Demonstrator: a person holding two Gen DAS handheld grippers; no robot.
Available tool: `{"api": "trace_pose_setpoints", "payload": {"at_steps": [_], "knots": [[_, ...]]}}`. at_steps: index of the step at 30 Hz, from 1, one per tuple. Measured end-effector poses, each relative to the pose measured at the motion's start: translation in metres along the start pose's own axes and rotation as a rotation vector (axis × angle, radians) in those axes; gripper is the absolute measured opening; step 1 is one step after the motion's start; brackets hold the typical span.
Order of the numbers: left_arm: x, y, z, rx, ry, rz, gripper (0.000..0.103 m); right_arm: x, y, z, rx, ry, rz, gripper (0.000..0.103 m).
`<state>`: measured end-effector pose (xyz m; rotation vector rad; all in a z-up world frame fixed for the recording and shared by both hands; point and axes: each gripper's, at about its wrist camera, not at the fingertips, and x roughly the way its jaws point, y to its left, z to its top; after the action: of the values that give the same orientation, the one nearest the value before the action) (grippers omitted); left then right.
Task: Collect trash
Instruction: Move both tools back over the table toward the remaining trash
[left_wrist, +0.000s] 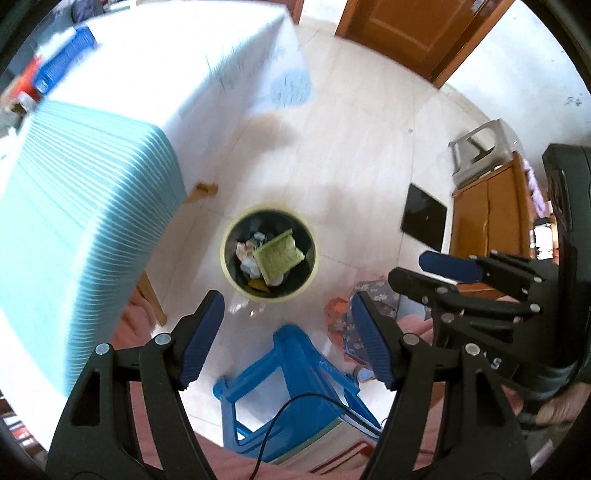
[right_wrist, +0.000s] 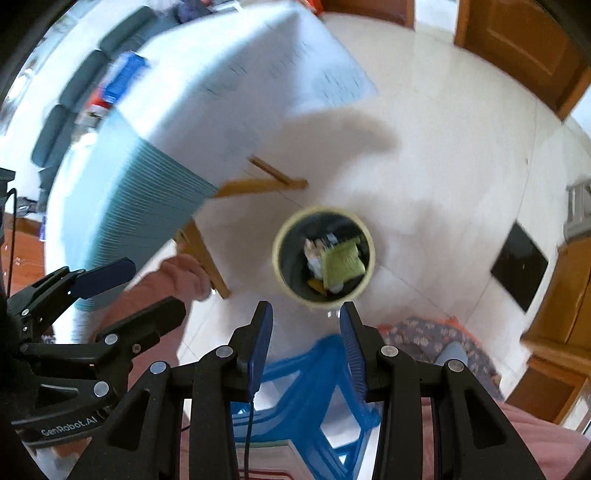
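Observation:
A round bin with a pale yellow rim (left_wrist: 236, 236) (right_wrist: 371, 254) stands on the white tiled floor, seen from high above. Inside it lie a green woven piece (left_wrist: 279, 255) (right_wrist: 341, 261), crumpled paper and other scraps. My left gripper (left_wrist: 288, 301) points down with its jaws wide apart and nothing between its blue pads. My right gripper (right_wrist: 306, 308) also points down, jaws partly apart, nothing held; it shows at the right edge of the left wrist view (left_wrist: 424, 266). The left gripper shows at the left edge of the right wrist view (right_wrist: 155, 284).
A table with a white and teal striped cloth (left_wrist: 92, 206) (right_wrist: 155, 195) stands left of the bin on wooden legs (right_wrist: 207, 262). A blue plastic stool (left_wrist: 291, 391) (right_wrist: 314, 398) is directly below the grippers. Wooden cabinet (left_wrist: 487, 210), black floor tile (left_wrist: 423, 218), patterned cloth (right_wrist: 432, 339), grey stool (left_wrist: 476, 151) at right.

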<state>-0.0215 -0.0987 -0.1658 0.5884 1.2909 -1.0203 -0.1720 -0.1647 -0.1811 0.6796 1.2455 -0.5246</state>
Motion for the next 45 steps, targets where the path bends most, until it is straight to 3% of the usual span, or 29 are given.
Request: {"api": "trace_pose_setpoints", "payload": {"at_steps": [8,13,21,27,36,45], "knots": [[-0.09,0.032,0.007,-0.044,-0.15,0.011,0.068,-0.079,0.054,0.027,-0.129,-0.138,0.051,0.038],[-0.129,0.064,0.013,-0.1,-0.207,0.063,0.068,-0.113,0.097,0.047,-0.232,-0.213,0.083,0.038],[-0.166,0.137,0.011,-0.181,-0.279,0.162,0.068,-0.124,0.157,0.109,-0.324,-0.264,0.115,0.038],[-0.173,0.212,0.014,-0.27,-0.29,0.212,0.068,-0.097,0.212,0.161,-0.327,-0.242,0.172,0.038],[-0.164,0.323,0.049,-0.385,-0.303,0.257,0.066,-0.015,0.283,0.255,-0.255,-0.196,0.229,0.038],[-0.131,0.41,0.095,-0.496,-0.269,0.125,0.063,0.066,0.302,0.333,-0.076,-0.121,0.227,0.038]]}}
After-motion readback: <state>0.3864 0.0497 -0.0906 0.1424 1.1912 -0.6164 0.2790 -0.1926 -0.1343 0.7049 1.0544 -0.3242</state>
